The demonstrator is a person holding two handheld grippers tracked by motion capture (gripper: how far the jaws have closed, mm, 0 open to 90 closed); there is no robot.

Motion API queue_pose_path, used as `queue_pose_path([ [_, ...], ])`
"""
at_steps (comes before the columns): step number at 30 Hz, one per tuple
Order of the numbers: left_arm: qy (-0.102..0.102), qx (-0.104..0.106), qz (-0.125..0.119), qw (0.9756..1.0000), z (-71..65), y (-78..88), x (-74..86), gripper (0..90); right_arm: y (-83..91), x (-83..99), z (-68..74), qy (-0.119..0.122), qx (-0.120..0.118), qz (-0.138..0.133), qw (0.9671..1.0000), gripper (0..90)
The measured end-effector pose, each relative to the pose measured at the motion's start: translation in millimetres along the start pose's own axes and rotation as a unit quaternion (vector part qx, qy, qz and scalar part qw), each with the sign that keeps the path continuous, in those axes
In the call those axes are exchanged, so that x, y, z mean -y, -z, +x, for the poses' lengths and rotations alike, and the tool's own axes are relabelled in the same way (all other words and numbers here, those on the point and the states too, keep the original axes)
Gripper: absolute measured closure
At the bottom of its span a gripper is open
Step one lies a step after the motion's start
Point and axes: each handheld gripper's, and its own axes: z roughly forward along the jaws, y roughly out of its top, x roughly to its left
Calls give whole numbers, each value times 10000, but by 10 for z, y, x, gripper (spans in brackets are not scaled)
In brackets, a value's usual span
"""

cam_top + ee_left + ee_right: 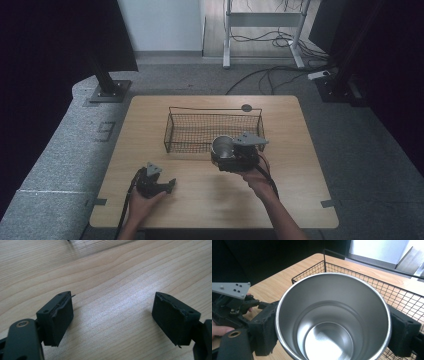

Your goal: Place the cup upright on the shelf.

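The right gripper (226, 156) has its fingers (264, 327) clamped on either side of a steel cup (333, 317), mouth up, just short of the wire basket (172, 131) beyond them, probably so it can be lifted over the rim. The left gripper (169, 185) rests low on the tabletop (112, 277), fingers (58, 317) spread wide around nothing. The cup's base and outer wall are hidden behind the right gripper.

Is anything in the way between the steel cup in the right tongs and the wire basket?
Only the basket's own near wall; nothing else visible. The right tongs hold the steel cup at that wall, near the basket's right end.
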Motion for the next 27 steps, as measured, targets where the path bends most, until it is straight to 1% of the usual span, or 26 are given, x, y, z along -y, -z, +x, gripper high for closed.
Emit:
queue_pose_path([
  [3, 1, -3, -4, 10000, 0, -1, 0, 175, -12, -31, -18, 27, 54, 11, 10000, 141],
  [14, -1, -5, -6, 10000, 0, -1, 1, 175, -41, -159, -95, 32, 127, -26, 9999, 141],
  [20, 0, -4, -5, 10000, -1, -1, 0, 175, -51, -226, -139, 39, 216, -37, 9998, 141],
  [27, -1, -5, -4, 10000, -1, -1, 0, 175, -60, -285, -179, 36, 210, -53, 9998, 141],
])
